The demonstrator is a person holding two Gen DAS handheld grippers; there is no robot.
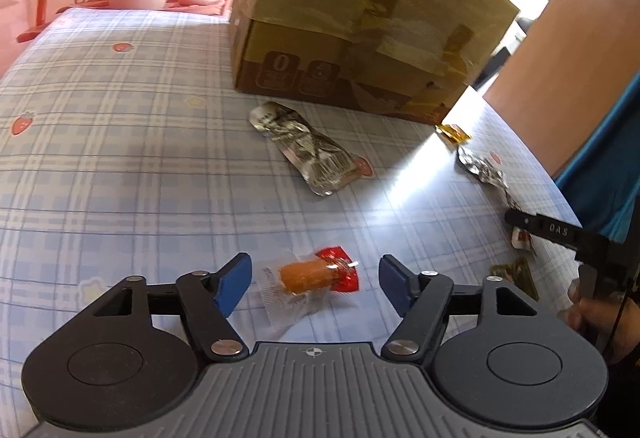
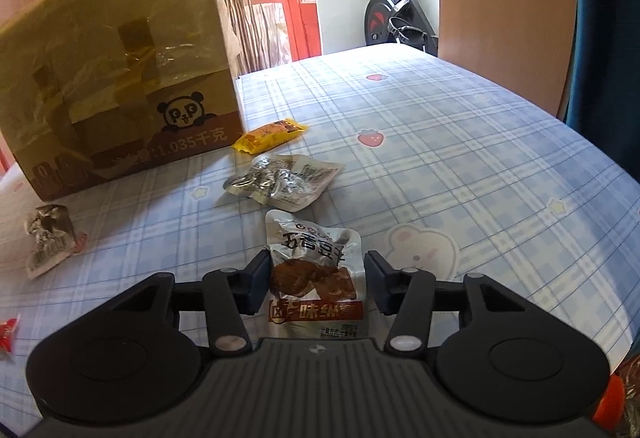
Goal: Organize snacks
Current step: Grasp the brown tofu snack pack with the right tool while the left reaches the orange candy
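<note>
At the bottom of each wrist view, the left gripper (image 1: 316,284) stands wide around a clear-wrapped sausage snack (image 1: 310,280), the right gripper (image 2: 316,284) narrow, pads touching a dried-tofu packet (image 2: 316,278); pickup underway, likely bound for the cardboard box (image 2: 120,78) upper left.

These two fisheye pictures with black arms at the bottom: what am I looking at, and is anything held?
Each picture comes from a camera on a hand-held claw, looking along its two fingers. Left view: the left claw stands open around a sausage snack on the checked tablecloth, not touching it. Right view: the right claw straddles a tofu packet; whether its pads press it is unclear. A cardboard box, a yellow packet and silver packets lie beyond.
</note>
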